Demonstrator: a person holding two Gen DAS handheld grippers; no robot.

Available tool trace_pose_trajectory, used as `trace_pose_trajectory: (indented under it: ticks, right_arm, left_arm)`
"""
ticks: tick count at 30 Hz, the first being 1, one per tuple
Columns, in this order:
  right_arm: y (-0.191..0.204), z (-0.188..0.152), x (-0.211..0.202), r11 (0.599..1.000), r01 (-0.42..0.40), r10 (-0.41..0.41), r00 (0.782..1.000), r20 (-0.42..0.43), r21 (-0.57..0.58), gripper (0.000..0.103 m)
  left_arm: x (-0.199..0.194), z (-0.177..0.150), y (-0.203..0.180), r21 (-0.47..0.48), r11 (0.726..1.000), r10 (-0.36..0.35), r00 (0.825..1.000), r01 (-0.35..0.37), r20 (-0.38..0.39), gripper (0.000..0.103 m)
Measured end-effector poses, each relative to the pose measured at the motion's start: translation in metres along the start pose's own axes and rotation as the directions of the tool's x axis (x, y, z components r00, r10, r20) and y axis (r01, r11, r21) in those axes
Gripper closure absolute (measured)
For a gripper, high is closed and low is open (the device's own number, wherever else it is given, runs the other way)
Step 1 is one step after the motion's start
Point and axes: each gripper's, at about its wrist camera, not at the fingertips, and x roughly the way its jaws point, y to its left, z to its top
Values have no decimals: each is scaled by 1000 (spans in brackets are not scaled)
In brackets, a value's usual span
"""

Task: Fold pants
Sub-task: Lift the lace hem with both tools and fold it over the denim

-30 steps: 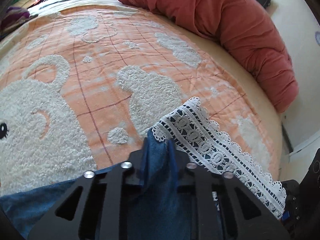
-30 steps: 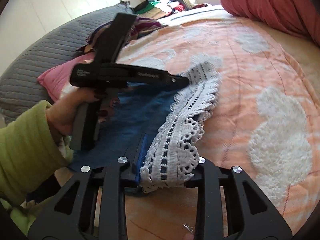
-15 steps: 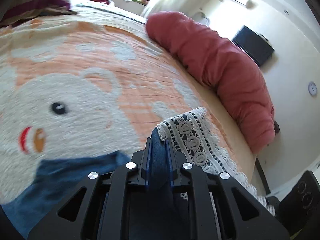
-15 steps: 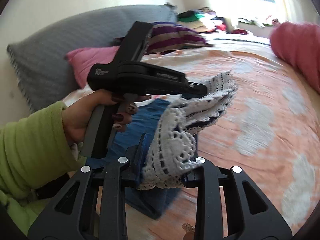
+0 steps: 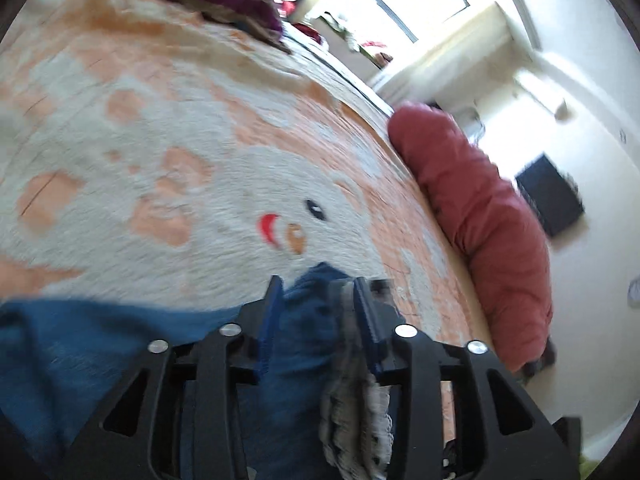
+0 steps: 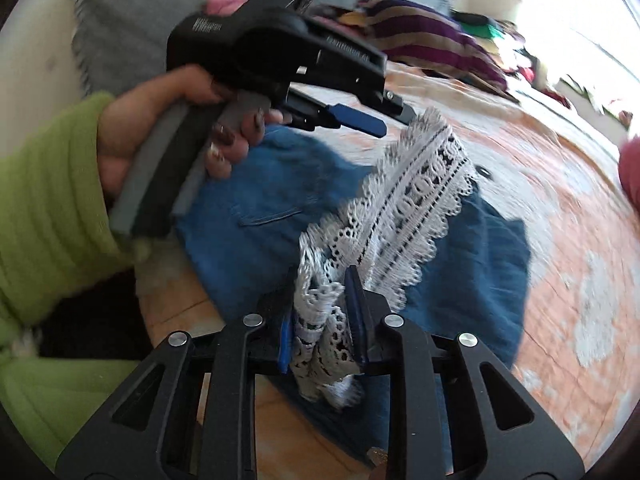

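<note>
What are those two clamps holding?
Blue pants: the right gripper pinches the white lace hem; the left gripper's hold has loosened around denim and lace.

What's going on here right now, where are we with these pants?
A person is folding blue denim pants with a white lace hem on an orange bear-pattern blanket. The right gripper is shut on the bunched lace hem, holding it above the denim. The left gripper sits at the hem's far corner with its jaws apart, so it looks like it is letting go. The fold is not laid flat yet.
</note>
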Motion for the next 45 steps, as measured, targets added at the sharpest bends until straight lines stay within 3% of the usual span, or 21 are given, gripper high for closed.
trace_pose_trajectory:
  ticks: [5,7,10,12,18,19,21,22,24,28,33,36,38,42,45]
  right_arm:
    - [18,6,-15,995,-87,88,995,35,-46,80]
    - [16,7,-31,994,-108,110,992,63,-27,70]
    - [4,-1,-56,998,-52,53,995,84,-21,64]
    - [5,-11,-63,998,-20,24,998,63,-52,63]
    - [22,-22,-46,996,-43,43,999,-4,-79,63]
    - [26,-20,-38,995,-44,43,999,-14,-93,63]
    - [27,-19,-23,992,7,-12,999,-40,-126,63]
    - [25,-18,-15,993,20,-28,998,-64,-119,71]
    - [16,-15,-14,998,-22,18,997,-76,-53,88]
    - [-1,0,-27,990,-124,124,992,-4,65,93]
    - [21,8,-5,991,-131,131,991,-33,-16,93]
    - [31,3,8,991,-120,116,991,-71,-52,89]
    - [33,1,6,990,-127,124,990,-65,-52,85]
    - [25,-1,-22,985,-172,172,985,-13,-9,73]
    - [12,-6,-44,990,-142,141,990,29,20,66]
  left_arm:
    - [-3,-9,15,-32,999,4,999,-5,-39,53]
    - [3,-14,13,-27,1000,0,998,-1,-59,51]
    - [16,-18,2,7,1000,6,995,-5,-99,40]
    - [26,-21,-4,32,999,24,993,-21,-112,40]
    - [49,-24,-14,79,994,84,987,-73,-139,34]
    - [50,-24,-17,89,993,95,986,-83,-139,36]
    - [53,-24,-21,96,990,118,984,-106,-135,61]
    - [54,-23,-22,93,989,131,983,-120,-128,73]
    - [54,-22,-23,89,988,133,984,-123,-119,83]
    - [40,-15,-26,89,992,101,991,-93,-83,86]
    - [27,-7,-22,109,986,131,990,-125,-47,86]
    - [32,-11,-13,98,985,152,986,-145,-67,83]
    - [33,-14,-6,83,985,161,984,-154,-77,75]
    - [18,-15,-2,60,988,146,988,-143,-53,59]
    - [-2,-18,-4,63,986,154,988,-152,-26,53]
